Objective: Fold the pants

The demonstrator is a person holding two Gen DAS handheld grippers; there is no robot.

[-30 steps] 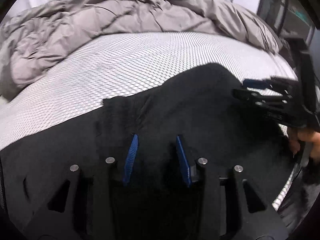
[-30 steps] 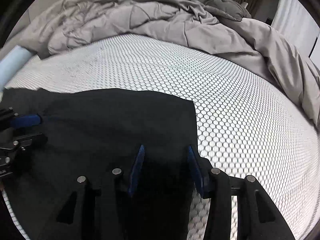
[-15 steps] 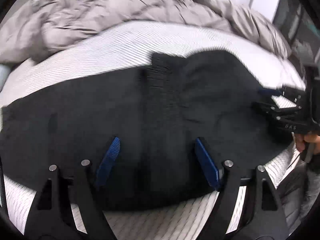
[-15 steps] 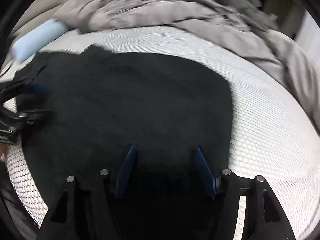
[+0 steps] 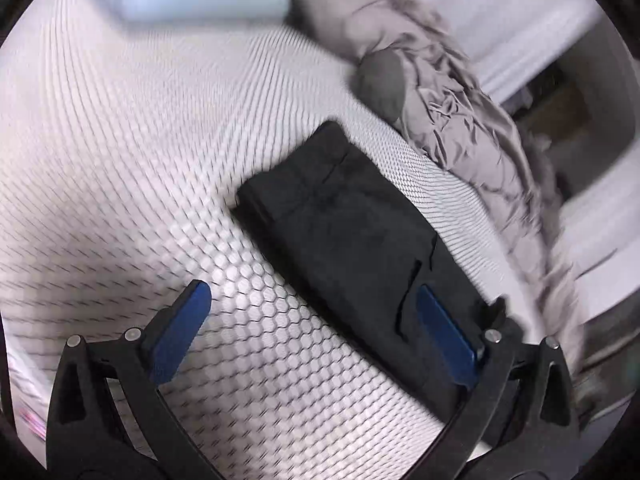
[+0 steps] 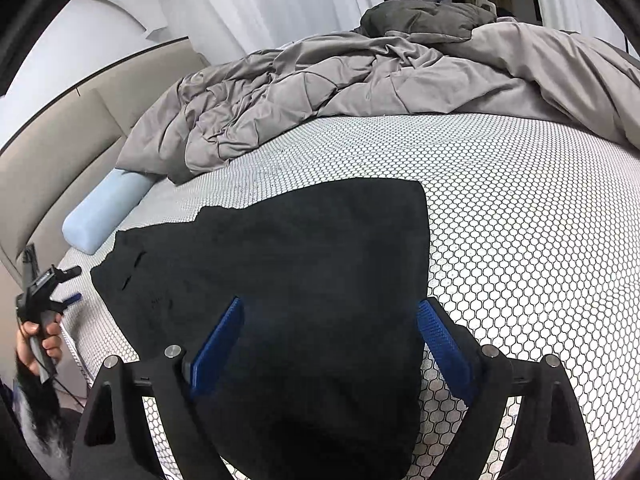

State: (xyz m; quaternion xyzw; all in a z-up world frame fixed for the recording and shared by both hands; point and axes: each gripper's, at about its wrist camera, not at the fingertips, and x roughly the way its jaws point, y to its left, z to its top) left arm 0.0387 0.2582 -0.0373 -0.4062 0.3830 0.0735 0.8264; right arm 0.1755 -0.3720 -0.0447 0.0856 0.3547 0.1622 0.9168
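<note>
The black pants (image 6: 304, 264) lie flat on the bed, folded into a broad dark shape; in the left wrist view they (image 5: 352, 240) run as a dark strip from the middle to the lower right. My right gripper (image 6: 328, 340) is open and empty, its blue pads spread wide over the near end of the pants. My left gripper (image 5: 316, 340) is open and empty, hovering over the sheet at the pants' left edge. It also shows in the right wrist view (image 6: 56, 284), held by a hand at the far left, off the pants.
The bed has a white sheet with a hexagon print (image 6: 540, 240). A crumpled grey duvet (image 6: 340, 88) is piled along the far side. A pale blue bolster (image 6: 104, 212) lies at the left by the beige headboard (image 6: 48, 152).
Both grippers opened wide and pulled back from the pants. The left gripper swung away to the left end of the bed; its view is turned and blurred.
</note>
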